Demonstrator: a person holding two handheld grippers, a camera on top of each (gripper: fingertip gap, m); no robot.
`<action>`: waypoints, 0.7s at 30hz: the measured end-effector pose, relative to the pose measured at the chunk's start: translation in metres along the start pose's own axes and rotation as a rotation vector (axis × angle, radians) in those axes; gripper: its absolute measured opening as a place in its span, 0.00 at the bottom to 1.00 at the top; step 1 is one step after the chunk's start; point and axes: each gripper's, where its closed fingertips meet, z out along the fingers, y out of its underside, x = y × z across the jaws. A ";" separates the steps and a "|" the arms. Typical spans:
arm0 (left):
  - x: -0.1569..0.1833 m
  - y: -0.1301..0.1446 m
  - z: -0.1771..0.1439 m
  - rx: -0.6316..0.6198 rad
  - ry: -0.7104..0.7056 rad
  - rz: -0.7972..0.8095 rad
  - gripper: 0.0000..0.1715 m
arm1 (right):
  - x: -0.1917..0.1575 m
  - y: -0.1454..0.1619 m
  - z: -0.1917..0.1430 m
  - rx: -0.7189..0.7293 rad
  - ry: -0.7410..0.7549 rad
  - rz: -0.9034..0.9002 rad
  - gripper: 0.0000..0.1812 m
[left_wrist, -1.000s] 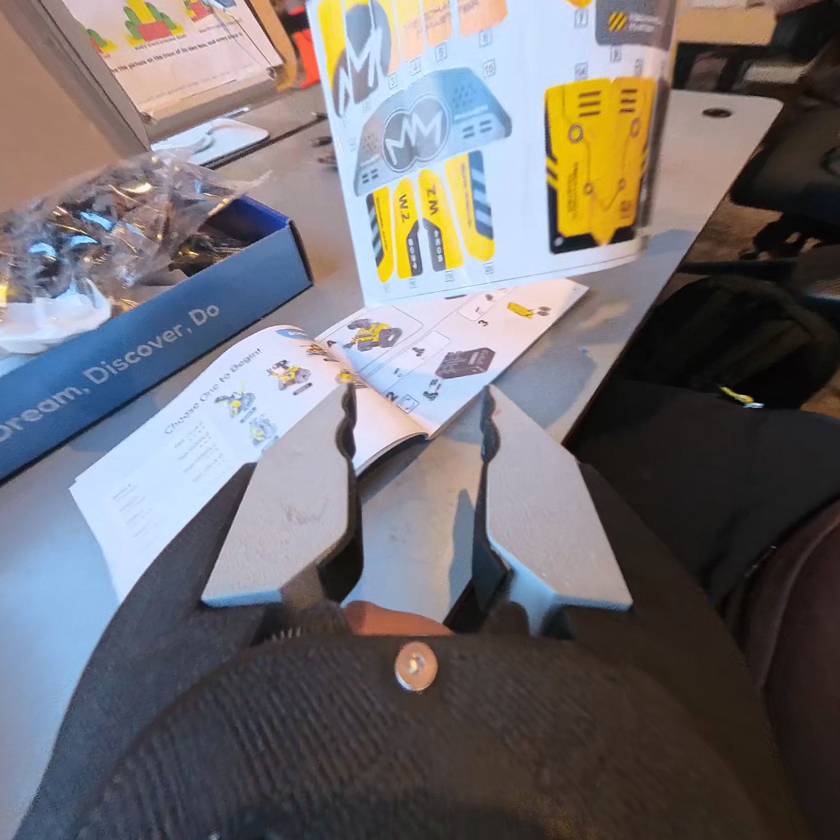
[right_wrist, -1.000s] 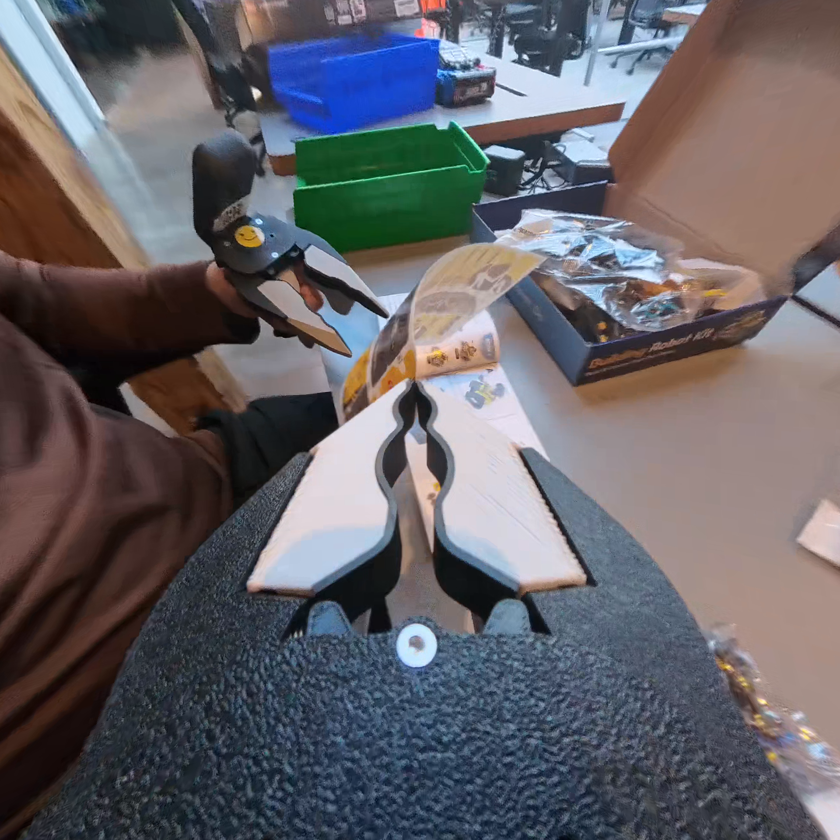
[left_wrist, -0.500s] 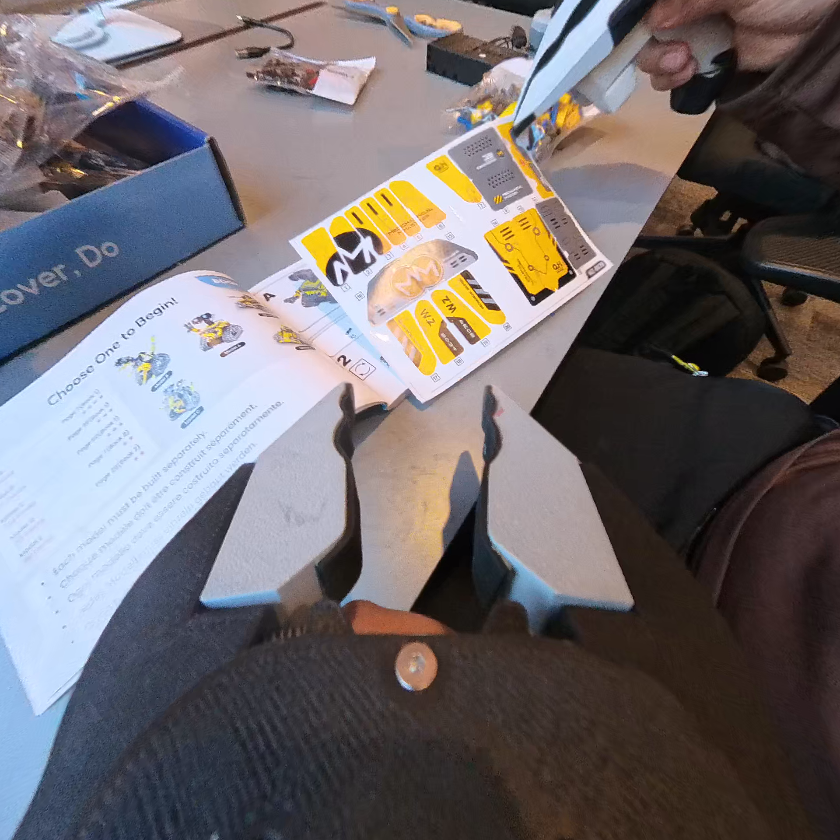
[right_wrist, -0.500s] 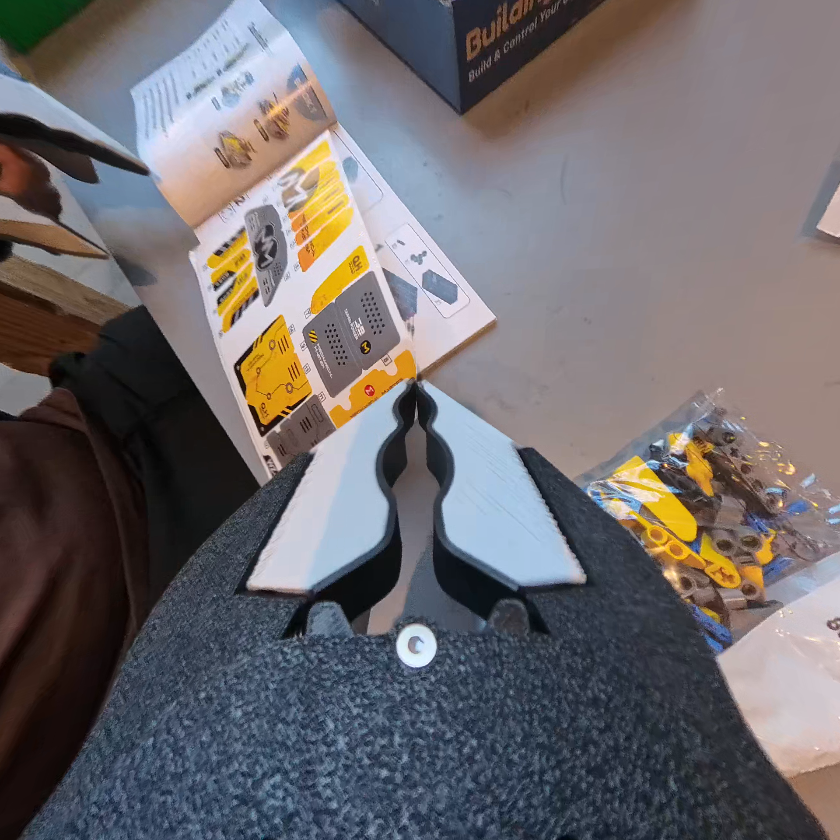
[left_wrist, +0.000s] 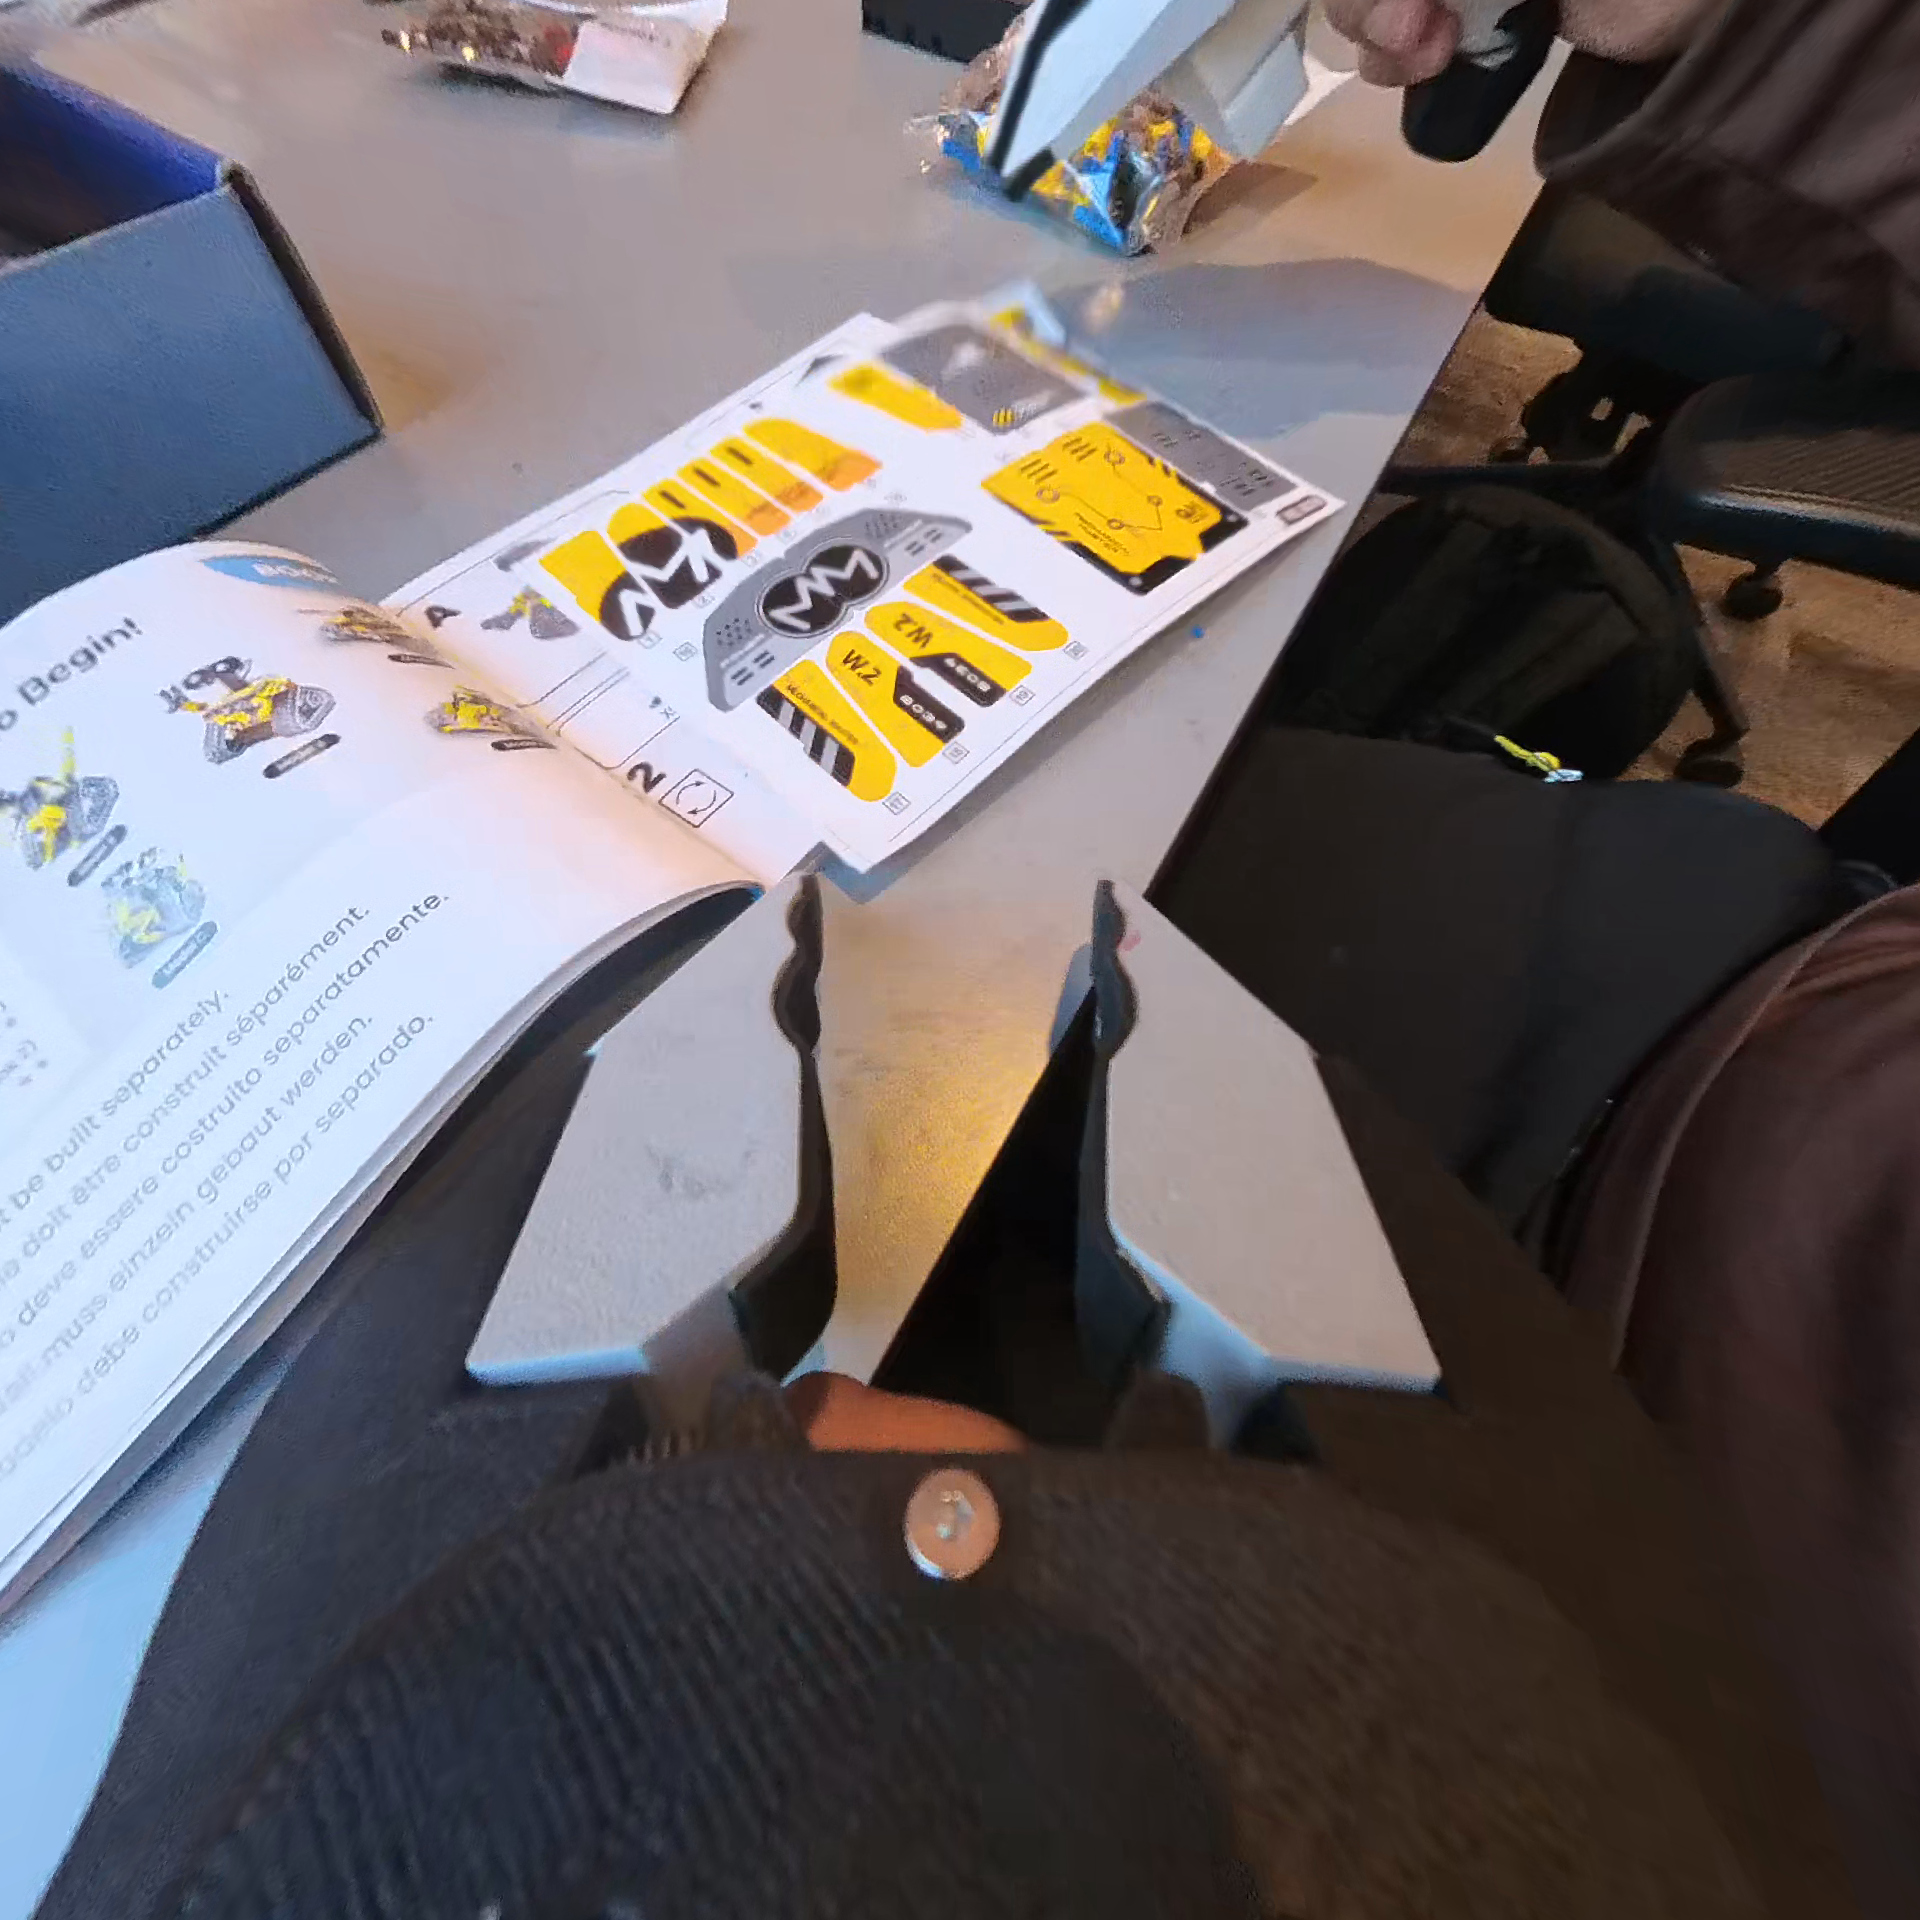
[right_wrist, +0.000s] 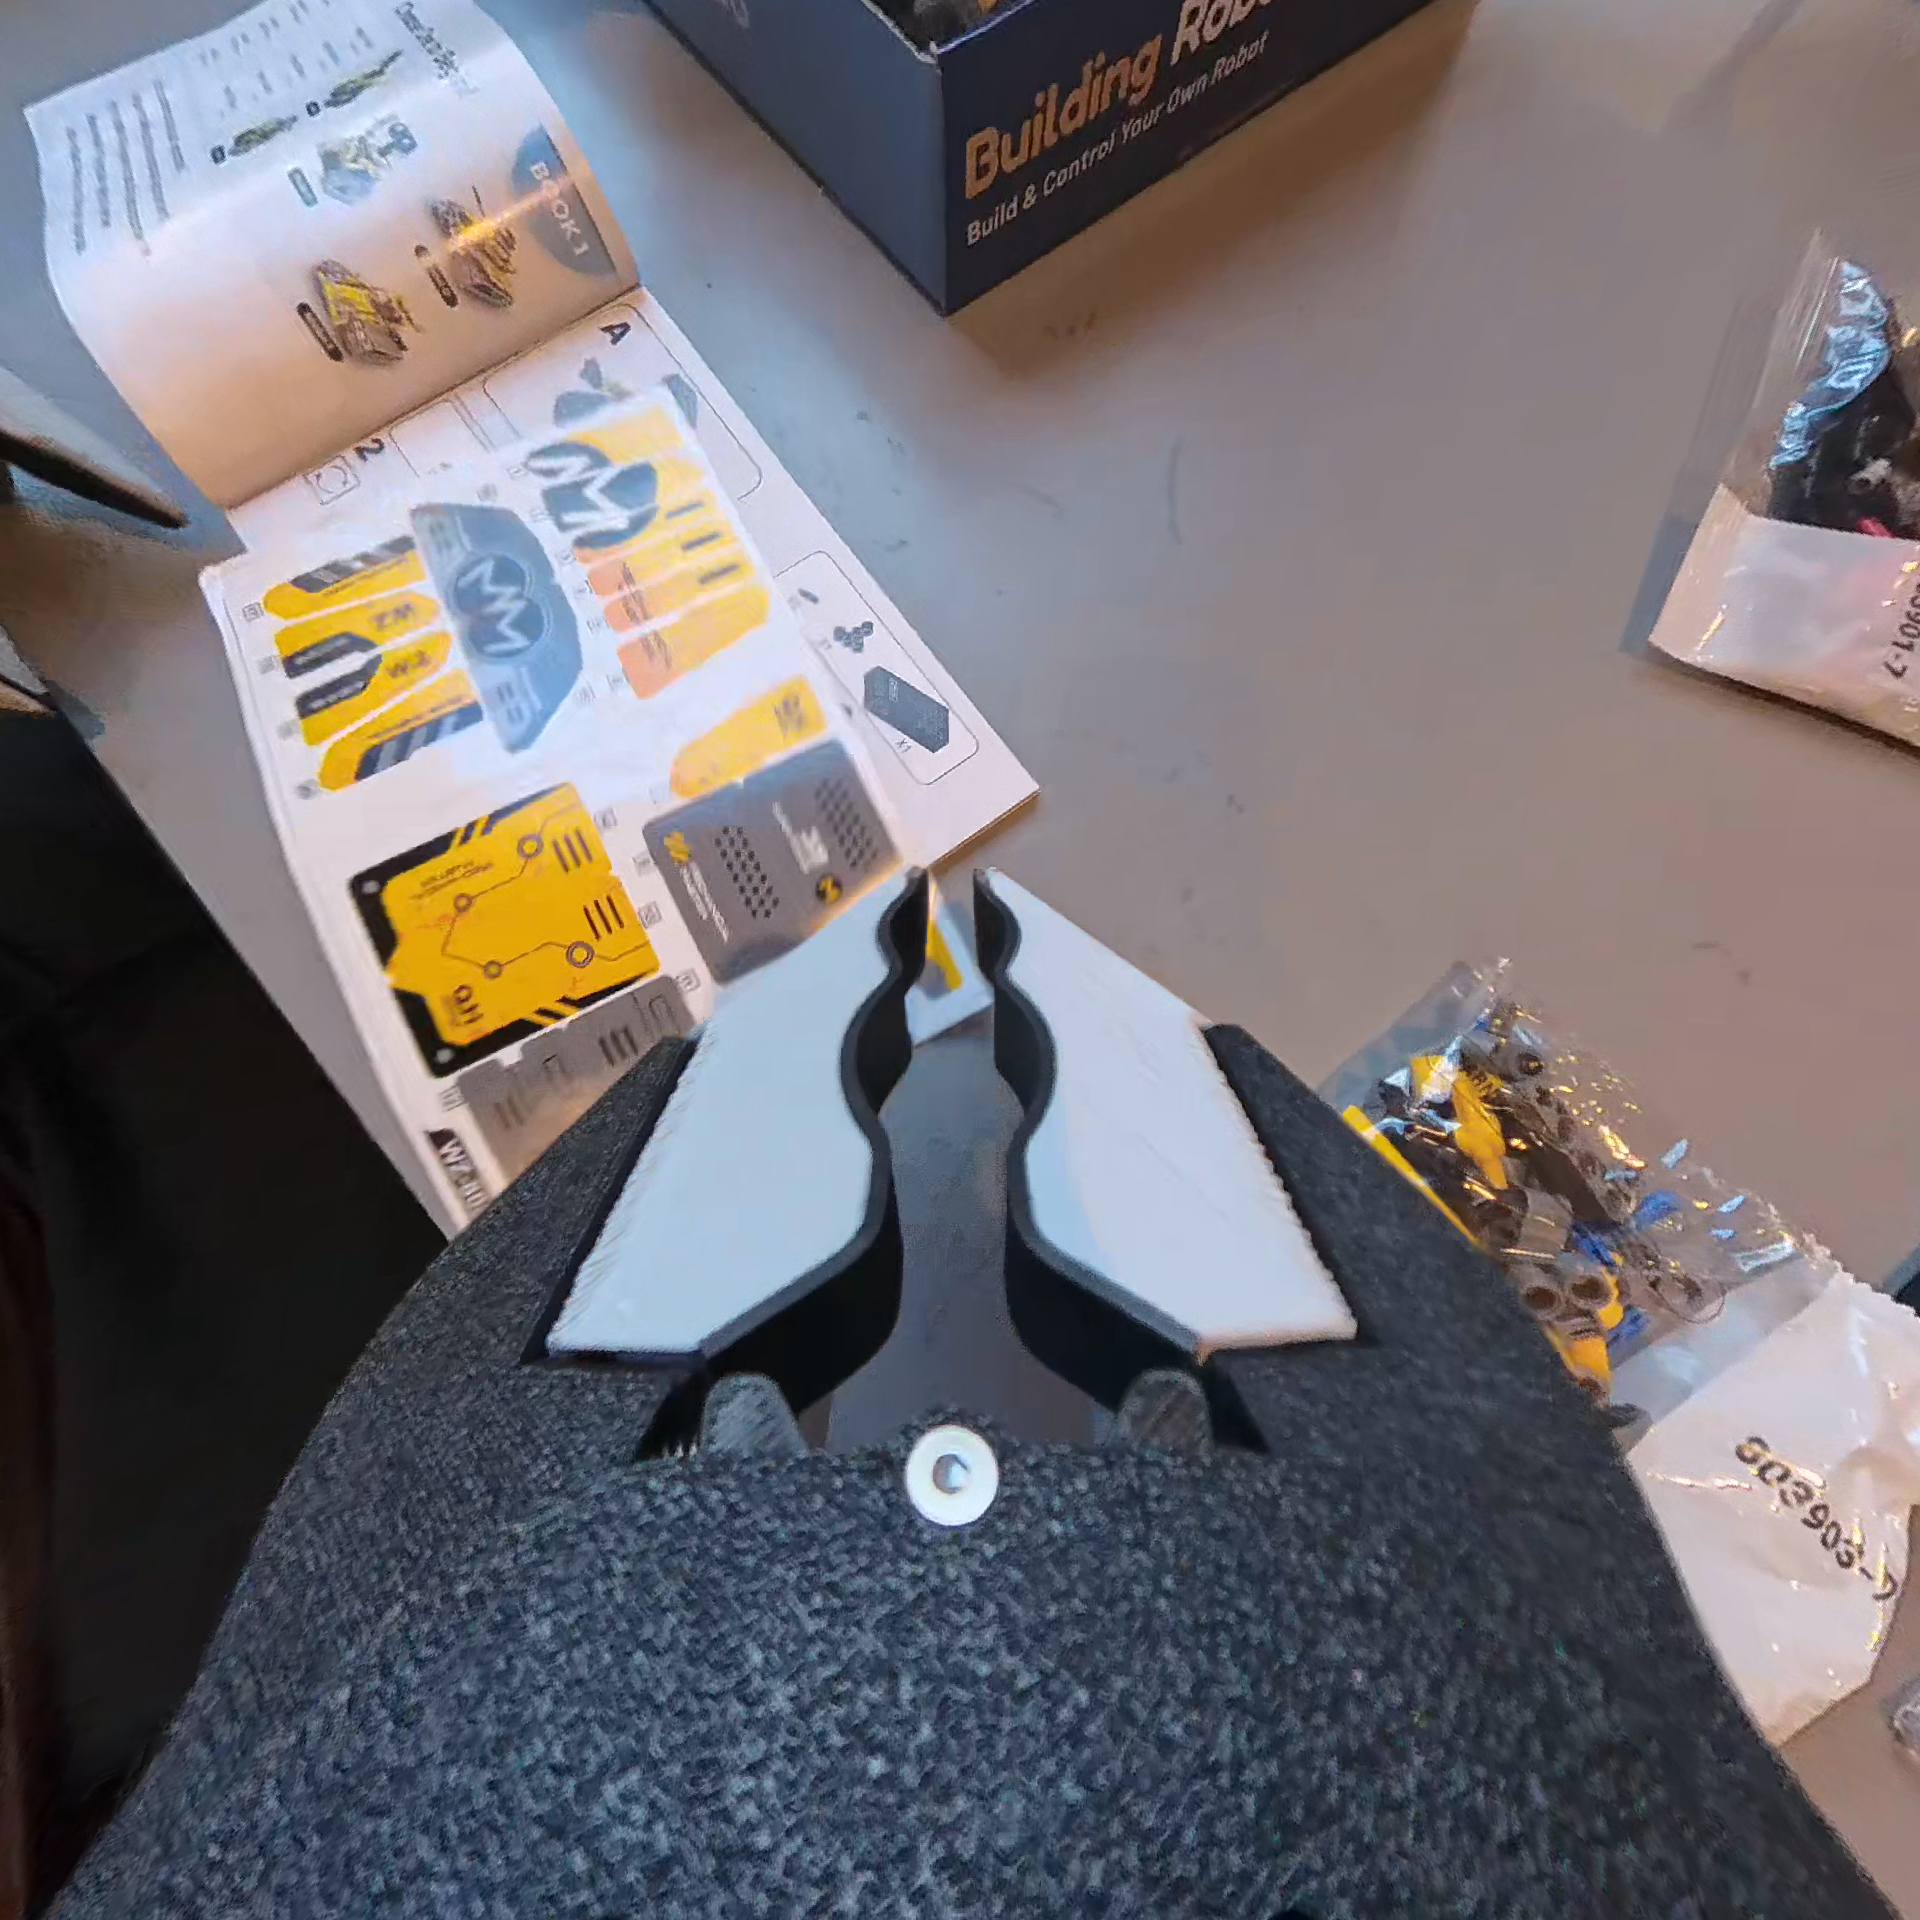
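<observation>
A sticker sheet (left_wrist: 935, 582) with yellow and grey decals lies flat on the grey table (left_wrist: 571, 270), partly over an open instruction booklet (left_wrist: 260, 831). My left gripper (left_wrist: 951, 914) is open and empty, low over the table's front edge, just beside the booklet's near corner. My right gripper (right_wrist: 951, 883) has its jaws a narrow gap apart and holds nothing. It hovers above the near corner of the sticker sheet (right_wrist: 499, 883), with the booklet (right_wrist: 312, 208) beyond. In the left wrist view the right gripper (left_wrist: 1013, 171) is raised over a bag of parts.
A dark blue cardboard box (right_wrist: 1091, 156) stands behind the booklet. A clear bag of yellow, blue and grey parts (right_wrist: 1538, 1174) lies right of my right gripper, and another bag (right_wrist: 1829, 499) farther right. A black backpack (left_wrist: 1475, 623) and an office chair (left_wrist: 1766, 468) stand past the table edge.
The right gripper brought the sticker sheet down from upright, laid it flat over the booklet, then parted its jaws slightly and let go. The left gripper stayed open and moved closer to the booklet.
</observation>
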 end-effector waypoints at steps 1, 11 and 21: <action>0.001 0.000 0.000 0.005 0.000 0.015 0.29 | 0.002 -0.001 -0.001 0.012 0.014 -0.003 0.04; -0.005 -0.008 -0.006 0.134 -0.010 -0.020 0.22 | -0.005 -0.026 -0.012 0.236 -0.064 0.006 0.12; -0.008 -0.011 -0.008 0.166 0.021 -0.091 0.18 | -0.057 0.007 0.002 0.052 -0.192 -0.277 0.24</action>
